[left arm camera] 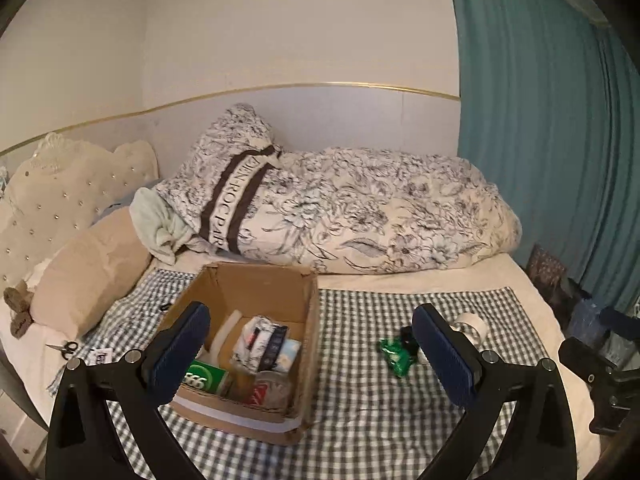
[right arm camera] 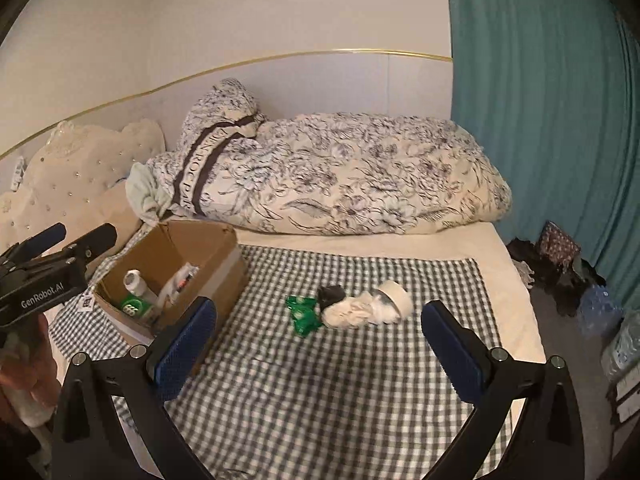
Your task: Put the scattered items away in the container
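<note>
Cardboard box (left arm camera: 256, 344) on checked cloth (right arm camera: 340, 392), already has some things inside. Left outside, near middle: green packet (right arm camera: 302, 314), white cloth bundle (right arm camera: 352, 314), tape roll (right arm camera: 396, 298). Left gripper (left arm camera: 312, 354) and right gripper (right arm camera: 320, 350) wide open, holding nothing.

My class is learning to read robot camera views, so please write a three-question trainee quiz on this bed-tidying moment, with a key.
1. True or false: the left claw is shut on an item.
2. Multiple choice: where does the green packet lie? A) inside the cardboard box B) on the checked cloth, right of the box C) on the floral duvet
3. Short answer: name one item not yet in the box besides the green packet.

Key
1. False. Both the left claw and the right claw are open and hold nothing.
2. B
3. The tape roll, the white crumpled bundle beside it, or the small black item.
</note>
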`<state>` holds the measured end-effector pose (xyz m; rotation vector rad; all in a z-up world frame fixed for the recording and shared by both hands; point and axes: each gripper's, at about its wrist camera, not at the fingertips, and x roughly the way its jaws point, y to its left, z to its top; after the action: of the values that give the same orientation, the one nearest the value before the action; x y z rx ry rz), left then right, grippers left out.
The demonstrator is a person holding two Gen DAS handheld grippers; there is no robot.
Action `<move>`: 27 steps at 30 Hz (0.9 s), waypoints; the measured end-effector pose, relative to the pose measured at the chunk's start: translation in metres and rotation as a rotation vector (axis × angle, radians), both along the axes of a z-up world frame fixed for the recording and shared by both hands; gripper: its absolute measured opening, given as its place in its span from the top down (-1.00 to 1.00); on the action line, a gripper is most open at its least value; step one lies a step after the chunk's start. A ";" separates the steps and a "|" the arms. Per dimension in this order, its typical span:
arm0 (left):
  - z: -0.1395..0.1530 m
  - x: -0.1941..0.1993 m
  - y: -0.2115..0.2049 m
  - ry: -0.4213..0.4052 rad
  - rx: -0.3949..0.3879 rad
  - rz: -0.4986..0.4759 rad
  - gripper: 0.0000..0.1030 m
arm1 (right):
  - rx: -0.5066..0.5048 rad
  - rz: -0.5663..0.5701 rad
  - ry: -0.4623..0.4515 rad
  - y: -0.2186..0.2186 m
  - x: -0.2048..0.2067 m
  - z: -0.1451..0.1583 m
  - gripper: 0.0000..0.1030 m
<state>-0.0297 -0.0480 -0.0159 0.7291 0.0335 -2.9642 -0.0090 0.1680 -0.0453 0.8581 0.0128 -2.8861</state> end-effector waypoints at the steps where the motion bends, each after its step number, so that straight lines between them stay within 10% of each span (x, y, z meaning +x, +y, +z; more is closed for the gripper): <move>1: -0.002 -0.002 0.005 -0.010 -0.008 -0.011 -1.00 | 0.000 -0.007 -0.001 0.005 0.000 -0.001 -1.00; 27: -0.090 -0.081 0.058 -0.221 -0.062 -0.133 -1.00 | 0.015 -0.072 -0.131 0.070 -0.059 -0.075 -1.00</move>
<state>-0.1107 0.0104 -0.1057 1.0846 -0.1263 -2.9705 -0.0684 0.2384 -0.1201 1.0695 -0.0093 -2.8922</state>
